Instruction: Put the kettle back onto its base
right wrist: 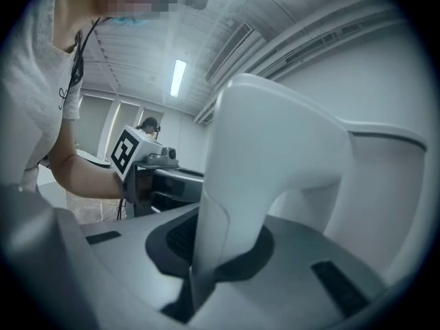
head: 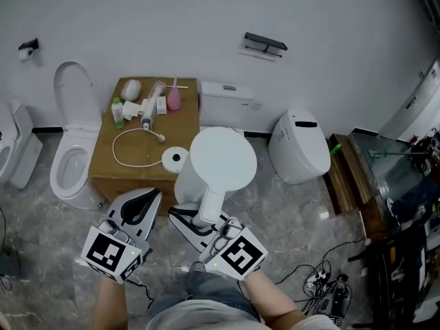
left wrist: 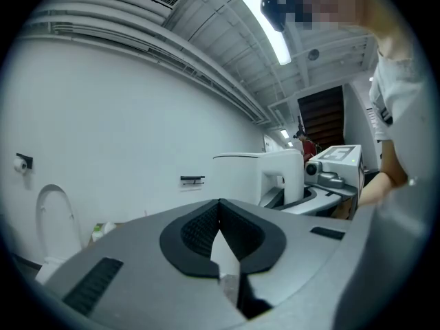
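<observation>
**Kettle held off its base, right gripper on the handle**

- Kettle (head: 223,158): white, seen from above with its round lid facing up. It is carried by its handle (right wrist: 261,157) and does not sit on the base. In the head view it is just right of the base and over the right edge of the cardboard box (head: 137,177).
- Base (head: 176,158): white disc with a dark centre, lying near the front right corner of the box top. Its white cord (head: 130,146) lies in a loop to its left.
- Right gripper (head: 199,220): jaws clamped on the lower part of the kettle handle, which stands upright between the pads in the right gripper view (right wrist: 206,253).
- Left gripper (head: 150,196): jaws closed tip to tip with nothing between them (left wrist: 220,208). It is held left of the kettle, apart from it, in front of the box.
- On the box, rear part: a green bottle (head: 118,112), a pink bottle (head: 174,98) and a few small white items.
- Surroundings: an open toilet (head: 72,150) left of the box, a closed toilet (head: 299,146) to the right, a white cistern (head: 227,105) behind the kettle, and cables (head: 323,280) on the tiled floor.
</observation>
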`<action>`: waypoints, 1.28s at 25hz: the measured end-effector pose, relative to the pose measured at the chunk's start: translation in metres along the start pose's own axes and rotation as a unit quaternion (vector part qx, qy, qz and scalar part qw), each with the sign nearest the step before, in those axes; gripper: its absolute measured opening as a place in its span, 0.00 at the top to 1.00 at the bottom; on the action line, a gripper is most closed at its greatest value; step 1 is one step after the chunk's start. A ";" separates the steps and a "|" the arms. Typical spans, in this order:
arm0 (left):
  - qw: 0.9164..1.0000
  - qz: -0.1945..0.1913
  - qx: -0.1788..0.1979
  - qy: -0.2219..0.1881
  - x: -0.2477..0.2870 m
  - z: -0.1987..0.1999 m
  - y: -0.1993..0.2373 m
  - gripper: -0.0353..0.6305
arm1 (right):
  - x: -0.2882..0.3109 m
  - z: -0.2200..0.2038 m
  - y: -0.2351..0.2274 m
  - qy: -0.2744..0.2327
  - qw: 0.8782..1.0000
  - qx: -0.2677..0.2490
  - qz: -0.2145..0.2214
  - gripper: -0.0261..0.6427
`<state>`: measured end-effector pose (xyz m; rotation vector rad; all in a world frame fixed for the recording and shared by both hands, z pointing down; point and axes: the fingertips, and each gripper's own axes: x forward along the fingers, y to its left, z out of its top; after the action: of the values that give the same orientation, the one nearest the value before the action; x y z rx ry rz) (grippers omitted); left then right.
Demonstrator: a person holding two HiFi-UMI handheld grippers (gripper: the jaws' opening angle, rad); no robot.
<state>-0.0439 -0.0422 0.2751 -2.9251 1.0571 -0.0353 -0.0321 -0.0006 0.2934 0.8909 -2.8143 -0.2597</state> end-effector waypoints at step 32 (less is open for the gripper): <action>1.000 0.000 0.015 0.020 0.149 -0.105 0.178 0.94 | 0.176 -0.198 -0.156 0.041 0.998 0.040 0.003 0.93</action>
<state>-0.0465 -0.2768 0.3752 -2.9098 1.0520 -0.1076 -0.0436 -0.2510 0.4716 0.8875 -2.7677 -0.1081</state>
